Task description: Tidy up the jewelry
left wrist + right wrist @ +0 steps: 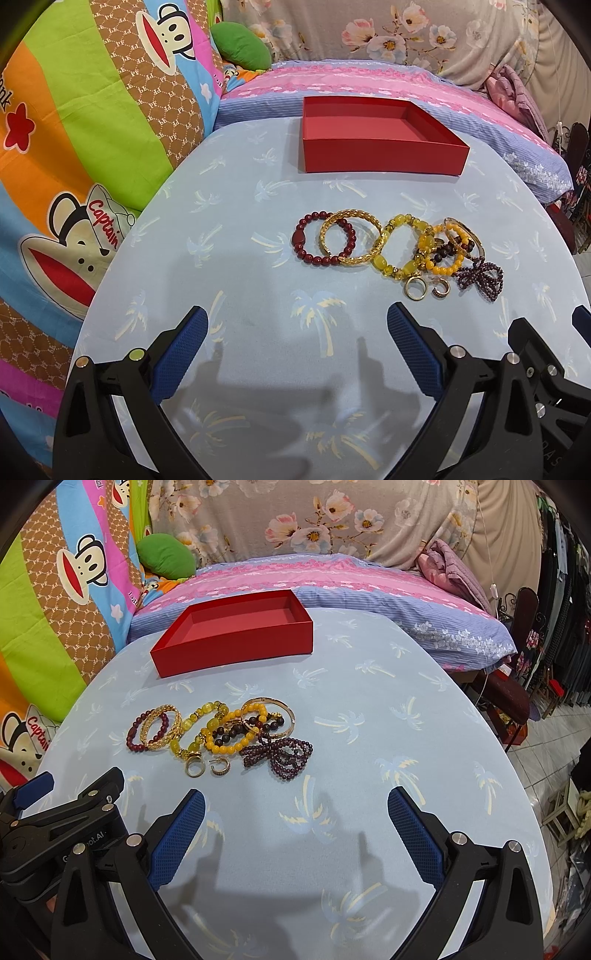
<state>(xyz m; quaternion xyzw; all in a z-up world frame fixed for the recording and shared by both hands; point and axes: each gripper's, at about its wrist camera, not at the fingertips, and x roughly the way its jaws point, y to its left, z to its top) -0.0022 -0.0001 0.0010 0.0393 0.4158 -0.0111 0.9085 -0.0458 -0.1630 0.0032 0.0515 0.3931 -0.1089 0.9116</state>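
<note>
A shallow red box [384, 157] [236, 653] stands empty at the far side of the table. In front of it lies a row of jewelry: a dark red bead bracelet [314, 254] [133, 738], a gold bangle [364, 251] [162, 744], a yellow bead bracelet [397, 264] [207, 710], an orange bead bracelet [448, 268] [236, 743], a purple bead strand [480, 282] [284, 758], a gold ring [414, 291] [195, 767] and a hoop earring [440, 287] [221, 766]. My left gripper [297, 321] and right gripper [295, 801] both hover open, near of the pile, holding nothing.
The round table [229, 266] [388, 716] wears a light blue palm-print cloth. A bed with pink and blue bedding [369, 79] lies behind it, cartoon-print quilts [92, 122] at the left. Dark furniture and a tiled floor [535, 746] are at the right.
</note>
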